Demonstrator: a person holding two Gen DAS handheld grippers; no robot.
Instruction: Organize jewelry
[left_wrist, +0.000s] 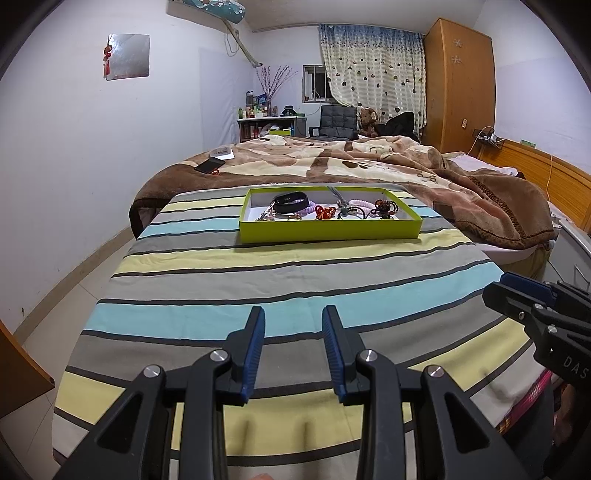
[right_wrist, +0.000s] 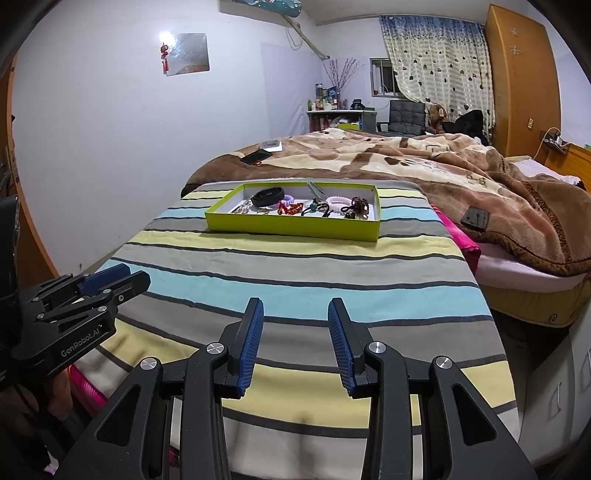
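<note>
1. Your jewelry sits in a shallow green tray (left_wrist: 330, 229) lying on the striped cover (left_wrist: 280, 280) at the foot of the bed, well ahead of both tongs.
2. Inside it, from left to right, you have a black band (left_wrist: 291, 201), a lilac coil bracelet (left_wrist: 309, 210), a red knotted piece (left_wrist: 325, 212), dark hair ties (left_wrist: 356, 212), a pale pink coil (left_wrist: 360, 202) and a dark beaded bracelet (left_wrist: 386, 206).
3. A few small gold pieces (left_wrist: 266, 215) lie at the tray's left end; you cannot make out what they are.
4. Your left tongs (left_wrist: 293, 349) hover over the cover with jaws apart, holding nothing.
5. Your right tongs (right_wrist: 295, 343) are likewise spread and empty, just beside the left ones.
6. Beyond the tray, a brown blanket (left_wrist: 351, 162) covers the bed, with a phone (left_wrist: 209, 165) on it.
</note>
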